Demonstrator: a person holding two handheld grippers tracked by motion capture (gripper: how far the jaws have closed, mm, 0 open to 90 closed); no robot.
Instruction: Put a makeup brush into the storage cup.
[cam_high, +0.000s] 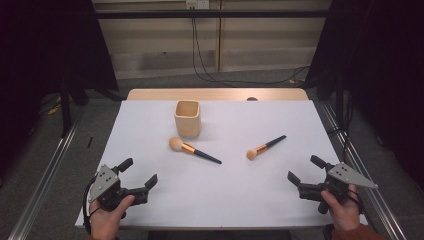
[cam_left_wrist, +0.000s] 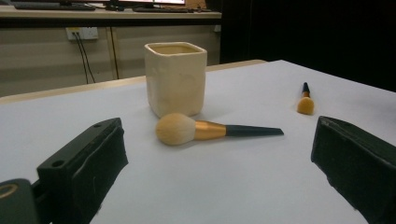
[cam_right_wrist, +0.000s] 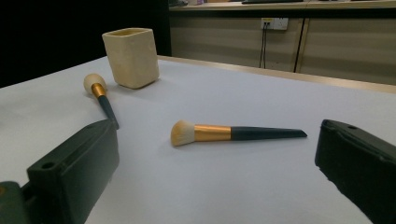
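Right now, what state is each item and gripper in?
Cup: upright on the table, open top, nothing visible inside.
Larger brush: lying flat just in front of the cup, untouched.
Smaller brush: lying flat, apart from the cup, untouched.
Left gripper: open, holding nothing.
Right gripper: open, holding nothing.

bare table (cam_high: 165, 195) before both brushes, cup (cam_high: 188, 119) behind left brush (cam_high: 194, 150)

Cup (cam_high: 187, 119) interior hidden by its walls; cables (cam_high: 200, 55) run beyond the top edge; person's forearms cut off below.
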